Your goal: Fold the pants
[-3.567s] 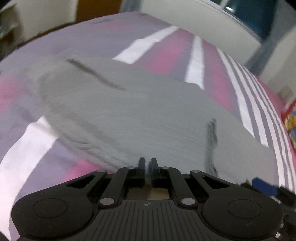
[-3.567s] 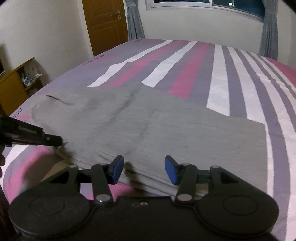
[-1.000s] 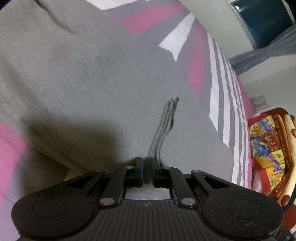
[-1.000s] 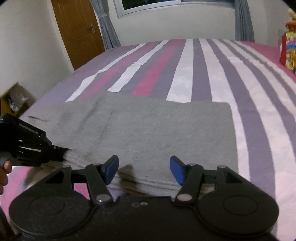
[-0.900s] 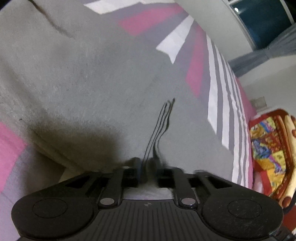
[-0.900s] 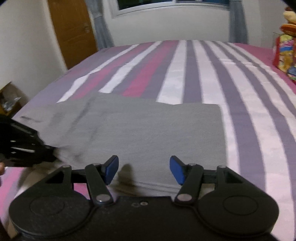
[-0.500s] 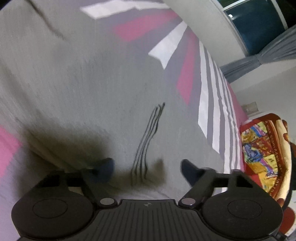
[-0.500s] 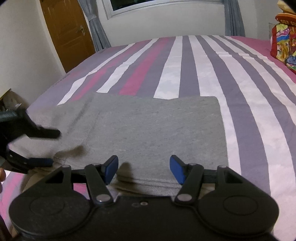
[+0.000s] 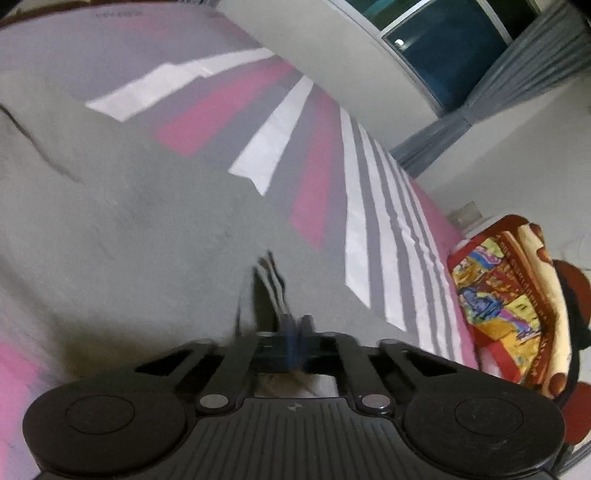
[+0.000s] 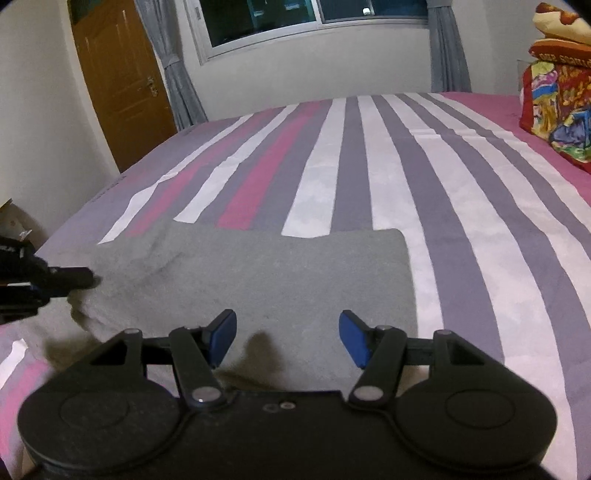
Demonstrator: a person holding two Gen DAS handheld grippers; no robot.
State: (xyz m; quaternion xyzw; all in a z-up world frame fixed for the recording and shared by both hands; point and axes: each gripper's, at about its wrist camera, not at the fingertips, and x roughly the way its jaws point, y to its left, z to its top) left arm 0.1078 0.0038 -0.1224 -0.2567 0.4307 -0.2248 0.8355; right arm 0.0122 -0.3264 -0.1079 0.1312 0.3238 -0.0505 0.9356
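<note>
Grey pants (image 10: 277, 269) lie folded into a rectangle on the striped bed (image 10: 461, 221). In the left wrist view the pants (image 9: 129, 229) fill the left side, and their dark side stripes (image 9: 271, 284) run up to my left gripper (image 9: 297, 326). Its jaws are closing tight, and the fabric rises in a ridge to the fingertips. The right wrist view shows that left gripper (image 10: 86, 277) pinching the pants' left edge, lifted off the bed. My right gripper (image 10: 286, 341) hovers open over the near edge of the pants, with nothing between its blue pads.
A colourful folded blanket (image 10: 557, 107) sits at the bed's right side, also in the left wrist view (image 9: 509, 306). A wooden door (image 10: 122, 85) and a curtained window (image 10: 314, 14) stand beyond the bed. Bare striped sheet spreads behind and to the right of the pants.
My left gripper opened wide half a second ago, then shut again on the fabric by the dark stripes and rose, pulling the cloth up. The right gripper stayed open and nearly still.
</note>
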